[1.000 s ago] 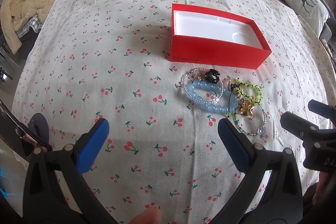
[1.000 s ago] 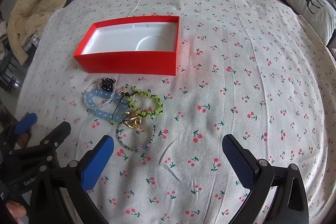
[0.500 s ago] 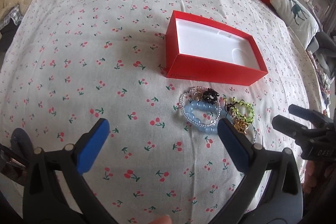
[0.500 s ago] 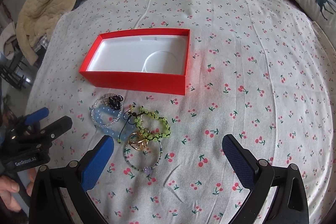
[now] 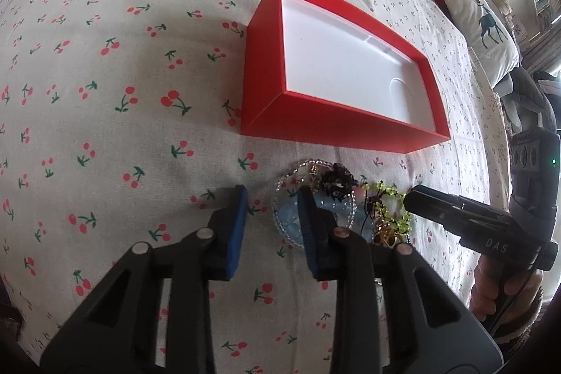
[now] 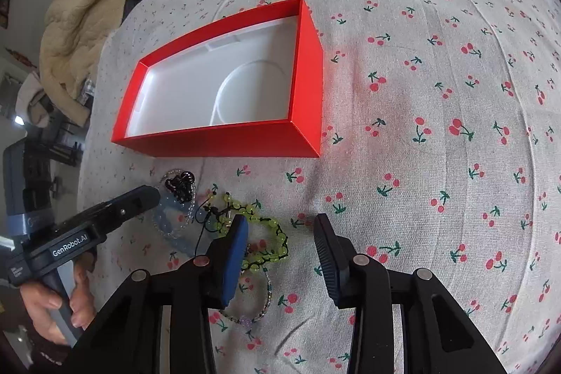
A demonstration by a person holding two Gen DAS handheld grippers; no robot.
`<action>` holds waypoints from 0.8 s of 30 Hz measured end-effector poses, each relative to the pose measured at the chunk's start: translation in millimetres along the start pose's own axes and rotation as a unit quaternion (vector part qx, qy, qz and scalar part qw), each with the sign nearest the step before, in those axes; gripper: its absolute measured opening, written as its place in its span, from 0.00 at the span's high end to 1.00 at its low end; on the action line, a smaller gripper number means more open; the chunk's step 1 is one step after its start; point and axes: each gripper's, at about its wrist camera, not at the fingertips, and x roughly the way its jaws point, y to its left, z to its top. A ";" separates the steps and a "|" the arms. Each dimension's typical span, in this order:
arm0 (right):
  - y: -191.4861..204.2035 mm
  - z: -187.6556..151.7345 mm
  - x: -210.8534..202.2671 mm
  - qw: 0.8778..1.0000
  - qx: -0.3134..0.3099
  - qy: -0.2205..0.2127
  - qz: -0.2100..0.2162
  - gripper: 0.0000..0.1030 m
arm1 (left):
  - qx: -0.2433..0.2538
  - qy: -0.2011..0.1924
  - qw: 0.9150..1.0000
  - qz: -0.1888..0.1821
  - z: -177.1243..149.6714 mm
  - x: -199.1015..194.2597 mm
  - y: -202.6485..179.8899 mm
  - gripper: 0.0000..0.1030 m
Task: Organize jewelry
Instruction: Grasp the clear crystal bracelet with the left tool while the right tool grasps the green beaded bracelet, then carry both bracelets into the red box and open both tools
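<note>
Both tools, left tool [image 5: 272,216] and right tool [image 6: 280,233], gape (nothing gripped) over bracelets [image 6: 252,233].

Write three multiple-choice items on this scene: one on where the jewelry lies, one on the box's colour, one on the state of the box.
1. Where does the pile of bracelets lie?
A. inside the box
B. on the cherry-print cloth, in front of the box
C. on the cream blanket

2. What colour are the outer walls of the box?
A. red
B. blue
C. green

3. What state is the box in?
A. shut with a lid
B. open and full of jewelry
C. open, nothing in it

Key: 1 B, the beads lie on the cloth beside the box's near wall. 2 A, the walls are red around a white lining. 3 C, the white inside shows bare, with no lid on it.
</note>
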 end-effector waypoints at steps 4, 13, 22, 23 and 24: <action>3.7 2.9 9.8 1.000 -0.013 0.005 -0.008 0.74 | 0.006 -0.001 1.000 0.014 2.6 3.2 2.0 0.91; 10.7 1.3 11.0 0.998 -0.036 -0.009 -0.041 0.94 | 0.021 -0.015 0.999 0.024 5.7 -0.9 -4.4 0.95; 31.9 3.4 -38.0 0.997 -0.043 -0.070 -0.007 0.94 | 0.048 -0.059 0.997 0.003 6.8 -37.8 -26.5 0.96; 35.4 4.2 -43.8 0.996 -0.042 -0.079 -0.005 0.94 | 0.049 -0.064 0.997 -0.001 7.1 -42.6 -28.7 0.96; 38.9 5.4 -49.9 0.995 -0.041 -0.086 -0.001 0.94 | 0.051 -0.070 0.996 -0.003 8.0 -47.1 -31.8 0.96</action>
